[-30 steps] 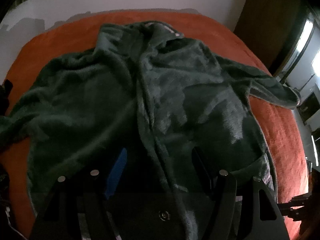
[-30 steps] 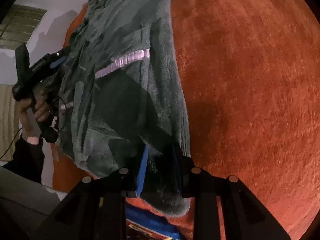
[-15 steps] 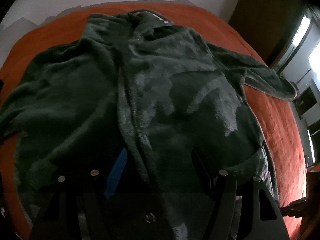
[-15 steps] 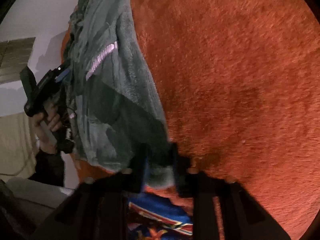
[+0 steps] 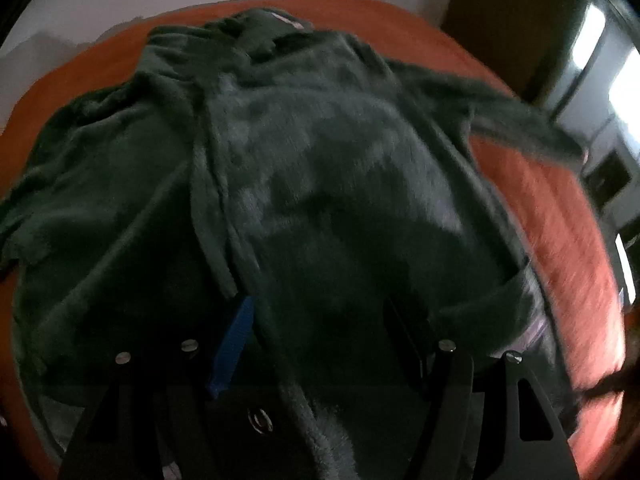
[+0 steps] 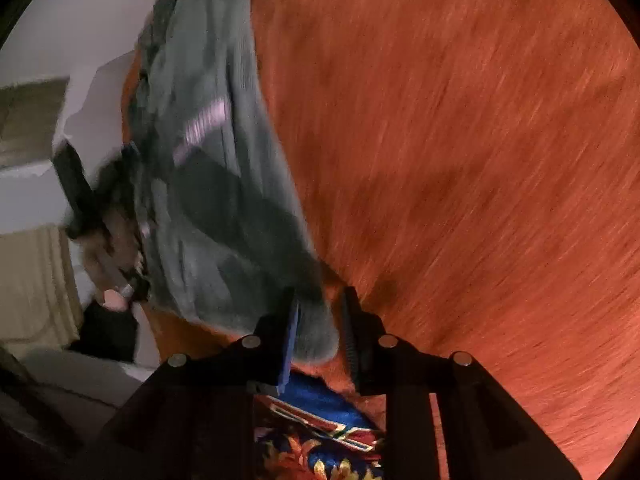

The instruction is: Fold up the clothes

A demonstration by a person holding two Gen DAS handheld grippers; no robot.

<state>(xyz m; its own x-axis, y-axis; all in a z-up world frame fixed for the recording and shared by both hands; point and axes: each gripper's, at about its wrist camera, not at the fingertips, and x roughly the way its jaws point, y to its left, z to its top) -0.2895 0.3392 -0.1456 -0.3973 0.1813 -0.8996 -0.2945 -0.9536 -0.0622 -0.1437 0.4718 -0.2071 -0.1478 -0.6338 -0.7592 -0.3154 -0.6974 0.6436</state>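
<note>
Below right claw (image 6: 318,316): patterned rug (image 6: 320,428), unseen from left.

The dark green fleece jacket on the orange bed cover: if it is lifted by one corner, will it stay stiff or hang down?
The dark green fleece jacket would probably hang limp: it lies in soft folds on the orange bed cover. Its thick pile suggests some bulk, so it may sag. Its hem corner sits between the opening jaws of the right gripper and could slip out.

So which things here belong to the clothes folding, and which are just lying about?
Part of the job:
- dark green fleece jacket
- left claw, open over it
- right claw, opening, hem corner between its fingers

Just lying about:
- orange blanket underneath
- patterned blue cloth
</note>
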